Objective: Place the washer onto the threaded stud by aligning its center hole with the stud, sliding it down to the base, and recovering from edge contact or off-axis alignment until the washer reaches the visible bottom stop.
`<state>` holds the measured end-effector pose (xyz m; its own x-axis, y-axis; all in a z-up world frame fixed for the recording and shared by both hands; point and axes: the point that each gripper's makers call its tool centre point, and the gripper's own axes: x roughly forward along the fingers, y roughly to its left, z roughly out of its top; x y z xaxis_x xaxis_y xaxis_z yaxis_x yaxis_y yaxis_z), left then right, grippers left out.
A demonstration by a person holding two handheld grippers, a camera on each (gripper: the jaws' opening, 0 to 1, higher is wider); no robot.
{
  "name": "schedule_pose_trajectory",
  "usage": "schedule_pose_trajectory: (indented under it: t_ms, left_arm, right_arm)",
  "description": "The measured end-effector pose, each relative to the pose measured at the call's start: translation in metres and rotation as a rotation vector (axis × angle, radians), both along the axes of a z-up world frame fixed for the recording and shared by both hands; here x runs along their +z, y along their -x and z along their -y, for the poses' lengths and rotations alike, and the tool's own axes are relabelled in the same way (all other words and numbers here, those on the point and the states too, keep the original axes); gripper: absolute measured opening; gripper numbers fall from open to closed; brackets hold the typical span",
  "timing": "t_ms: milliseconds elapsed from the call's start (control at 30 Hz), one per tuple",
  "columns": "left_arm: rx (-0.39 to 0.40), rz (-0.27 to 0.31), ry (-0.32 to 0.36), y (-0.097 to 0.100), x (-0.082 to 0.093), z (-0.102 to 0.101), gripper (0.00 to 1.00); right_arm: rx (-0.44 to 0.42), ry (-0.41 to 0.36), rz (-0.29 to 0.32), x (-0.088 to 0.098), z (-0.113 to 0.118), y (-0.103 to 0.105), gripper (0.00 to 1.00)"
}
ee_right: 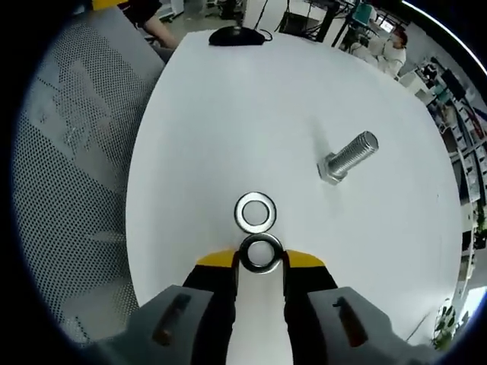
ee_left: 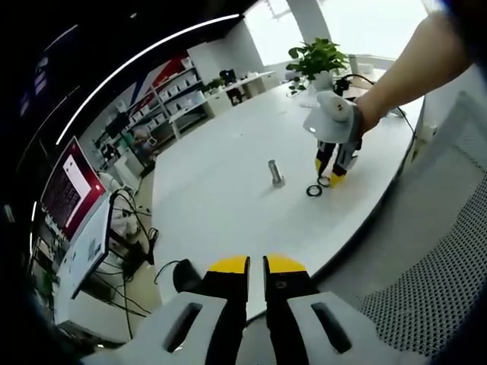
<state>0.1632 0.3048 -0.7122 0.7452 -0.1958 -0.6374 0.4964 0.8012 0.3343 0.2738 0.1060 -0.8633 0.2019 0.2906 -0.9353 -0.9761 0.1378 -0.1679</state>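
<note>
On the table (ee_right: 190, 137), one washer (ee_right: 260, 253) sits between the right tongs' (ee_right: 261, 262) tips, a second washer (ee_right: 256, 211) just beyond it; the threaded stud (ee_right: 348, 157) stands apart.

We see a white table (ee_right: 198, 137), two shiny silver washers (ee_right: 256, 211) and a silver threaded stud (ee_right: 349, 158). Our right gripper (ee_right: 259, 262) has yellow tips on black jaws and a grey body. A grey perforated mesh chair (ee_right: 84, 152) sits beside.
</note>
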Motion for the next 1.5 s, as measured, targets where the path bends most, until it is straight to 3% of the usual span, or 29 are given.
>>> schedule_pose_trajectory:
  t_ms: [300,667,1100,1500]
  left_arm:
    - [0.003,-0.002,-0.002,0.0,0.0,0.0,0.05]
    - [0.004,-0.003,-0.004,0.001,0.0,-0.001,0.05]
    - [0.003,0.004,-0.001,0.001,0.001,-0.001,0.05]
    - [0.003,0.017,0.005,0.0,0.003,-0.001,0.05]
  right_arm:
    - [0.001,-0.03,-0.02,0.014,-0.008,0.007,0.24]
    - [-0.03,-0.115,-0.021,0.053,-0.019,0.004,0.24]
    - [-0.04,-0.14,0.01,0.076,-0.014,0.001,0.24]
    - [-0.061,-0.184,0.044,0.098,-0.026,-0.008,0.24]
